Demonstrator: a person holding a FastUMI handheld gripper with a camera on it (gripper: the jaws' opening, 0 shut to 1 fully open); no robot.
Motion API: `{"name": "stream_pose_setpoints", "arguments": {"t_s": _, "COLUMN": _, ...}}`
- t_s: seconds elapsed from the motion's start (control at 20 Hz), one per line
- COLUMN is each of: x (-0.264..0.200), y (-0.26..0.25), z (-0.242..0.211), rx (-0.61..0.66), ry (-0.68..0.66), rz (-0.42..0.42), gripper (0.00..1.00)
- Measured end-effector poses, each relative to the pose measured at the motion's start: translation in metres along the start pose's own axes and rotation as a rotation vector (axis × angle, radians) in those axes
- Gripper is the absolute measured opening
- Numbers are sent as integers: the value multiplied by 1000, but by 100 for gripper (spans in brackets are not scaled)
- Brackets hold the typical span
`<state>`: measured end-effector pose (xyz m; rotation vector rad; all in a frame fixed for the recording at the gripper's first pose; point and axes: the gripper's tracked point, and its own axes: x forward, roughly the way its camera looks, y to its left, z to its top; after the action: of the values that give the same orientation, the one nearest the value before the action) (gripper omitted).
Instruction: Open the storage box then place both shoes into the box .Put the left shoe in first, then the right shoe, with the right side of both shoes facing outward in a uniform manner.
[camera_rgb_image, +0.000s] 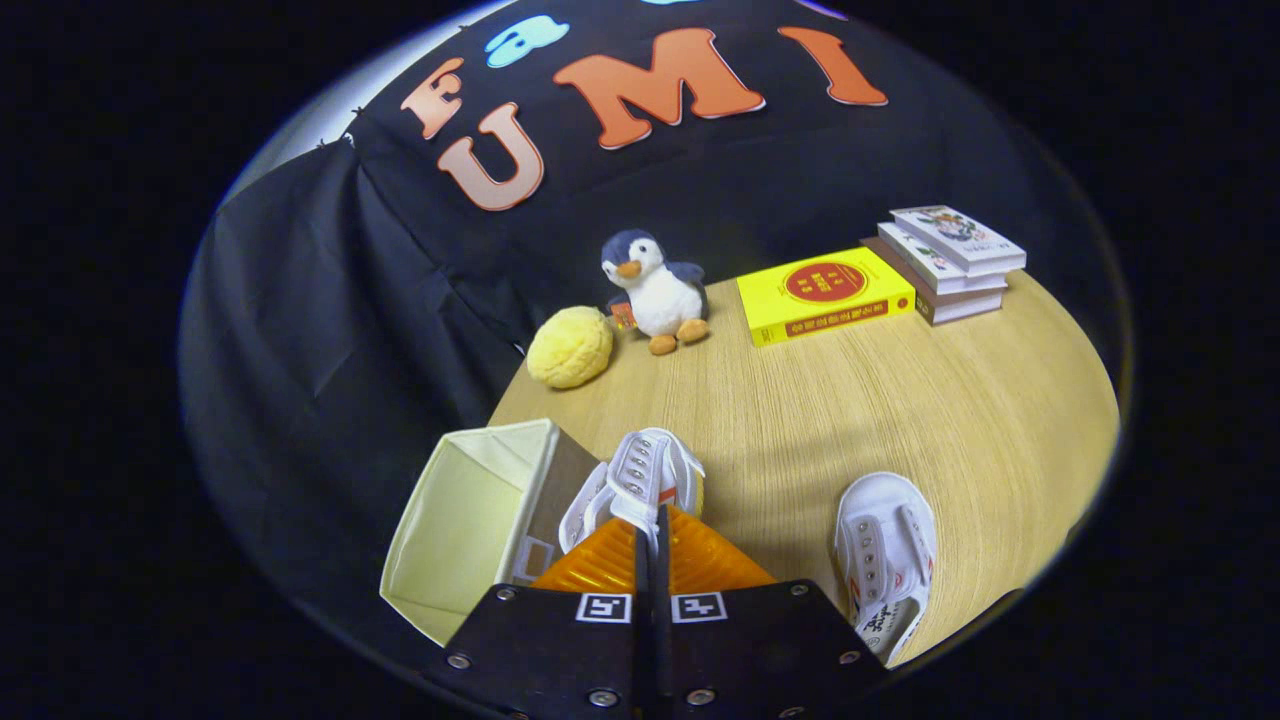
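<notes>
My gripper (650, 520) is shut on a white shoe (640, 475), pinching its upper edge; the shoe hangs tilted just past the fingertips, above the wooden table (880, 400). An open cream storage box (470, 510) stands immediately to the left of the held shoe, its inside bare. The second white shoe (885, 560) lies on the table to the right of the fingers, strap side up.
At the table's back stand a yellow round plush (570, 347), a penguin toy (655, 290), a yellow book (825, 293) and a stack of books (950, 260). Black cloth hangs behind and to the left of the box.
</notes>
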<state>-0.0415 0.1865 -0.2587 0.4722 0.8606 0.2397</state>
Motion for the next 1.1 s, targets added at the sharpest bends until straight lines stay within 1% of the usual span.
{"name": "stream_pose_setpoints", "arguments": {"t_s": 0.1, "x": -9, "y": 18, "z": 17, "rx": 32, "ry": -31, "rz": 35, "gripper": 0}}
{"name": "stream_pose_setpoints", "arguments": {"t_s": 0.2, "x": -13, "y": 36, "z": 23, "rx": 92, "ry": -28, "rz": 65, "gripper": 0}}
{"name": "stream_pose_setpoints", "arguments": {"t_s": 0.3, "x": -18, "y": 37, "z": 30, "rx": 27, "ry": -39, "rz": 38, "gripper": 0}}
{"name": "stream_pose_setpoints", "arguments": {"t_s": 0.45, "x": -20, "y": 57, "z": 31, "rx": -68, "ry": -54, "rz": 26, "gripper": 0}}
{"name": "stream_pose_setpoints", "arguments": {"t_s": 0.55, "x": -23, "y": 69, "z": 32, "rx": -67, "ry": -63, "rz": 29, "gripper": 0}}
{"name": "stream_pose_setpoints", "arguments": {"t_s": 0.65, "x": -27, "y": 87, "z": 34, "rx": -29, "ry": -71, "rz": 70, "gripper": 0}}
{"name": "stream_pose_setpoints", "arguments": {"t_s": 0.75, "x": -33, "y": 103, "z": 34, "rx": -6, "ry": -74, "rz": 88, "gripper": 0}}
{"name": "stream_pose_setpoints", "arguments": {"t_s": 0.9, "x": -30, "y": 119, "z": 29, "rx": -34, "ry": -68, "rz": 80, "gripper": 0}}
{"name": "stream_pose_setpoints", "arguments": {"t_s": 1.1, "x": -15, "y": 143, "z": 7, "rx": -30, "ry": -1, "rz": 76, "gripper": 1}}
